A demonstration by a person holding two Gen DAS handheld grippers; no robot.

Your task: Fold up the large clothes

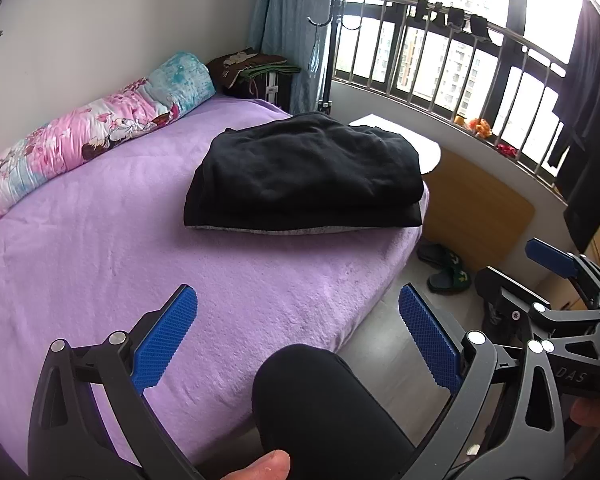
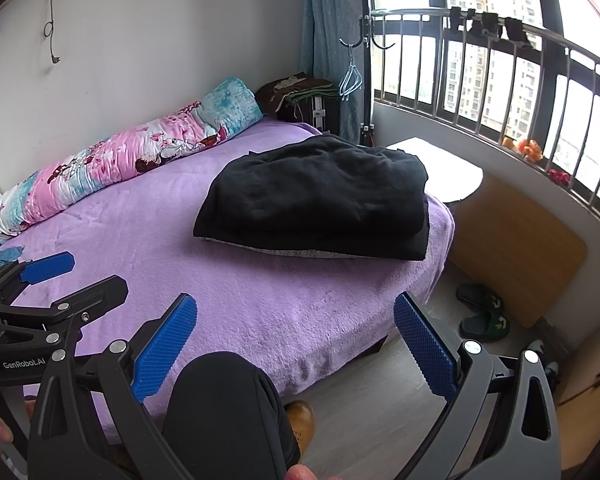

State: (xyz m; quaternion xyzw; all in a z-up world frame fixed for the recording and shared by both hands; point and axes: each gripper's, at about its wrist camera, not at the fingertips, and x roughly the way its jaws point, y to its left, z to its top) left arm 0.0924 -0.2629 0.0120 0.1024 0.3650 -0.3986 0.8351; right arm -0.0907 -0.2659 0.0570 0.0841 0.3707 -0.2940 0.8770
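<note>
One folded black garment (image 2: 316,196) lies on one bed (image 2: 140,248). One rolled quilt (image 2: 128,156) lies at frame left. Two slippers (image 2: 482,312) sit lower right. Two grippers show, four blue fingers (image 2: 166,348) each view.

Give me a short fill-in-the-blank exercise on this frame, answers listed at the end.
1. The folded black garment lies on a bed cover whose colour is ____.
2. The jaws of the left gripper and right gripper are both ____.
3. The floral rolled quilt lies along the ____.
4. The green slippers sit on the ____.

Answers: purple; open; wall; floor
</note>
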